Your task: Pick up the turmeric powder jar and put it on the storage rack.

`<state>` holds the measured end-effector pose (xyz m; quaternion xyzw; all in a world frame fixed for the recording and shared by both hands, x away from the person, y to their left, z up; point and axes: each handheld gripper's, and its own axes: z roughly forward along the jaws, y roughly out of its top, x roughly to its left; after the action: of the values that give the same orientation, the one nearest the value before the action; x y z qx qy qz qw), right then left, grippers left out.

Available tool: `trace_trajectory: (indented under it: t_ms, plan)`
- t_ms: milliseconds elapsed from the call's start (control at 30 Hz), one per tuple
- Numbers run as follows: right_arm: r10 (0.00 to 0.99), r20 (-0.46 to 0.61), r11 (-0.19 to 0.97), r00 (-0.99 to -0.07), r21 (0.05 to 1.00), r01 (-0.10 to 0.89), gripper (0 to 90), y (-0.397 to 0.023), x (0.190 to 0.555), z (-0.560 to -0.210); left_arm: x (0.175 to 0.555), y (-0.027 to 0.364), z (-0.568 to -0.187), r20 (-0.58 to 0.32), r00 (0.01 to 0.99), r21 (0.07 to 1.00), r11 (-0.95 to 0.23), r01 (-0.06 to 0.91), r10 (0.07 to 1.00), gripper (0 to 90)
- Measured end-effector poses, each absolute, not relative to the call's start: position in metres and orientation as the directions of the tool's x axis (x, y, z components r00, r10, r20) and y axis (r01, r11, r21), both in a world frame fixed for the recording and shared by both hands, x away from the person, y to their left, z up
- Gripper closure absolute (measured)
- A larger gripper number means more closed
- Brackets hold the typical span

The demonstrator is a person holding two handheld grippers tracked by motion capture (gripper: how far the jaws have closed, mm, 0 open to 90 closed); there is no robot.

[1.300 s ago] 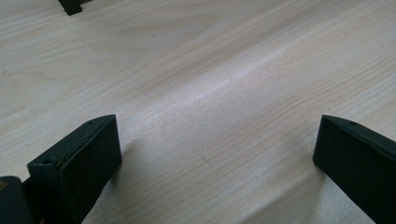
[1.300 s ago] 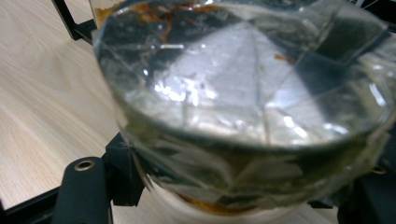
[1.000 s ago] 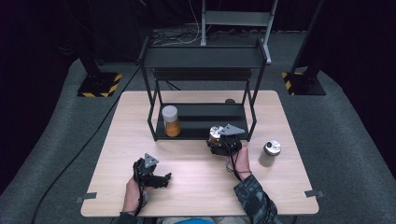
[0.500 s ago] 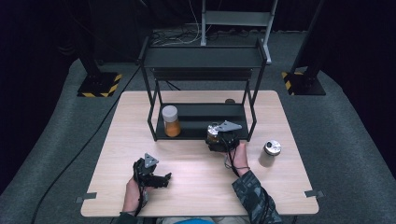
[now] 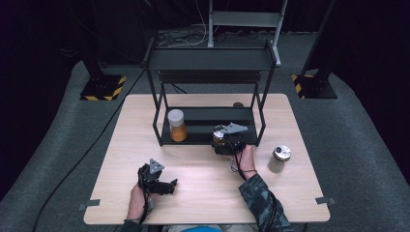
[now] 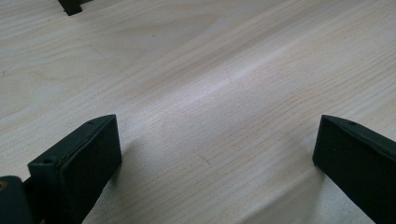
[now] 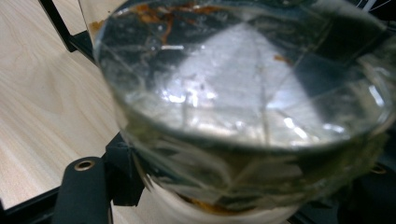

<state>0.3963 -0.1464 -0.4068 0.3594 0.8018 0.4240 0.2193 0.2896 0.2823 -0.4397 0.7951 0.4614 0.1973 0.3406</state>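
My right gripper [image 5: 225,141] is shut on a glass jar [image 5: 219,135] with a clear lid, held at the front edge of the black rack's lower shelf [image 5: 208,126]. In the right gripper view the jar [image 7: 243,93] looms close, with orange residue inside, and one black finger [image 7: 84,189] shows at its lower left. My left gripper [image 5: 167,186] rests on the table near the front left. Its jaws stand wide open over bare wood [image 6: 215,144] with nothing between them.
A jar with orange contents and a white lid [image 5: 177,125] stands on the lower shelf's left part. A silver-lidded jar [image 5: 279,158] stands on the table at the right. The two-level black rack [image 5: 210,60] occupies the table's far middle. The wooden table [image 5: 121,159] lies below.
My right gripper has edged slightly away from me toward the shelf with the jar in it. The left gripper has stayed put.
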Motion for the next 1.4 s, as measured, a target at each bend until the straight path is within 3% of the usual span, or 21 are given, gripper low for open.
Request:
trace_trajectory:
  t_ms: [1400]
  plan:
    - [0.755,-0.065,0.396,-0.653,0.839,0.374,30.7,-0.137,0.414,-0.389,0.29,0.282,-0.44,-0.001,0.497,0.724,-0.343,0.599,0.868,0.7]
